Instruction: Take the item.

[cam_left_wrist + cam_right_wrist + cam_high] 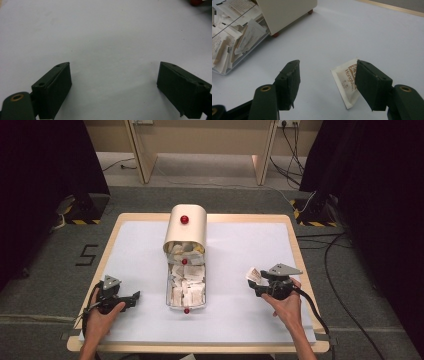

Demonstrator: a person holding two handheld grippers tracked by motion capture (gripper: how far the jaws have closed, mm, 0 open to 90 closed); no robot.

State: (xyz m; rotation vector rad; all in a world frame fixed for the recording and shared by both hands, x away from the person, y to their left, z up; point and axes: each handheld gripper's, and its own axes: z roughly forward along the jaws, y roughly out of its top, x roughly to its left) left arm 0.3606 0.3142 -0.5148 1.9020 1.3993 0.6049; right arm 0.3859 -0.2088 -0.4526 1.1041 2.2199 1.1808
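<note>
A white sachet with brown print lies flat on the white table cover, just inside the right-hand jaw of my right gripper. That gripper stands open, and neither pad presses on the sachet. From above, the sachet shows at the tip of the right gripper, right of centre. A clear tray filled with several similar sachets reaches out from a cream box with a red knob. Near the front left my left gripper rests open over bare cover, its jaws wide apart with nothing between them.
The white cover spreads over a wooden table whose edge runs close to the right hand. The tray and box stand to the left in the right gripper view. Cables trail off the table at the right.
</note>
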